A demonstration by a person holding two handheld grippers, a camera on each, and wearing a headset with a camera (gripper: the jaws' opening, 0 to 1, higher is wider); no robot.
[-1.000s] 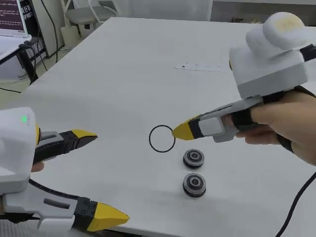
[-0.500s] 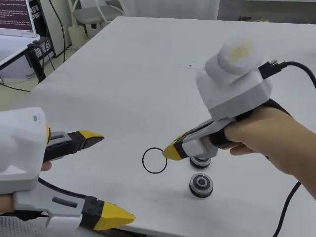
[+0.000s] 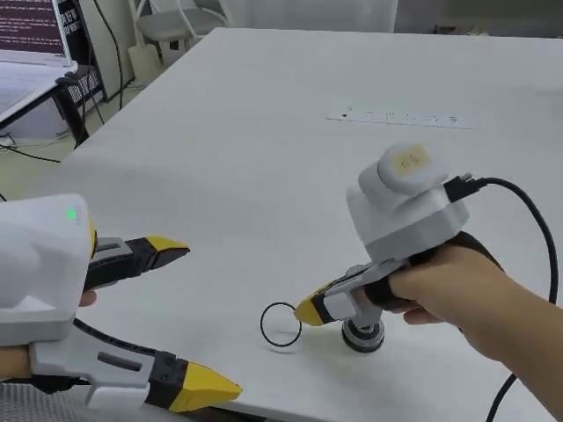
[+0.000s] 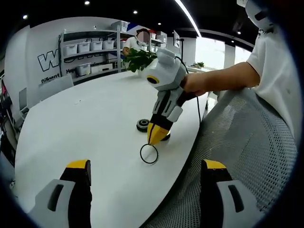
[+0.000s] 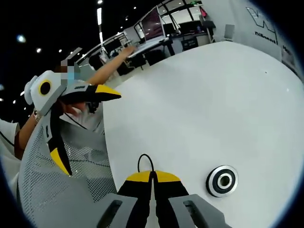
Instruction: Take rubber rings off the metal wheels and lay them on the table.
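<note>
Surface: white matte table (image 3: 264,132), smooth and flat; office behind it, with shelving of pale bins (image 4: 85,47).
Right gripper (image 3: 303,310): yellow tips pressed together, closed on the near edge of the rubber ring. Tips are angled down to the tabletop. Black shanks, grey-white plastic body, held in a hand (image 3: 457,294).
Rubber ring (image 3: 281,323): thin black loop, round, so no long axis. Lies about flat on the table, opening facing up. It runs straight out ahead of the right tips, in line with the jaws. In the right gripper view it shows as an arch rising from the closed tips.
Metal wheel (image 3: 363,335): just behind the tips, under the right gripper's body. Lies flat, bore facing up. Black outer band, bright metal face, dark hub. Apart from the ring.
Second wheel (image 4: 142,125): just beyond the first, on the side away from the person. Same flat lie and same build, as far as the left gripper view shows.
Left gripper (image 3: 195,318): jaws spread wide, nothing between them. Sits well to the left of the right gripper by the table's near edge, pointed at the ring. Yellow tips, black shanks, white body.
Strip (image 3: 400,117): flat white strip with small dark marks, well ahead of the right gripper; print too small to read.
</note>
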